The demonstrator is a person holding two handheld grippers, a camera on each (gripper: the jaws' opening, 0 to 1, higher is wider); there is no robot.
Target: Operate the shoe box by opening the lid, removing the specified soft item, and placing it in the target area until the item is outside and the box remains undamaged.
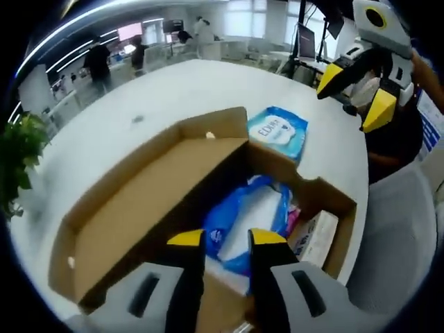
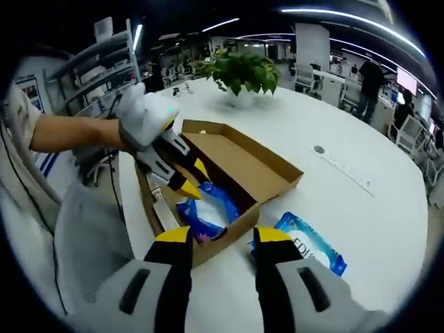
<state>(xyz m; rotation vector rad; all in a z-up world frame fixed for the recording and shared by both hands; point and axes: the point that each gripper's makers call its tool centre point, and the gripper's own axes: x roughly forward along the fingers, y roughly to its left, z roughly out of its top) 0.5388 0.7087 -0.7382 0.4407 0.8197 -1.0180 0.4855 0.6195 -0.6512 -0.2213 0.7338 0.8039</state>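
Note:
The cardboard shoe box (image 1: 139, 201) (image 2: 267, 166) lies on the white round table with its lid folded flat open. Inside rests a blue-and-white soft pack (image 1: 243, 222) (image 2: 208, 211) beside a small white carton (image 1: 316, 239). My left gripper (image 1: 227, 239) (image 2: 189, 177) is open and hovers just above the soft pack inside the box. A second blue wipes pack (image 1: 277, 132) (image 2: 309, 246) lies on the table outside the box. My right gripper (image 2: 222, 236) (image 1: 357, 94) is open and empty, held above the table near the box's front wall and that outside pack.
A potted plant (image 2: 243, 69) (image 1: 17, 156) stands on the table beyond the box. A person's arm and sleeve (image 2: 62, 135) reach in from the left. Desks, monitors and standing people (image 1: 97, 62) fill the far office. The table edge (image 1: 361, 208) runs close beside the box.

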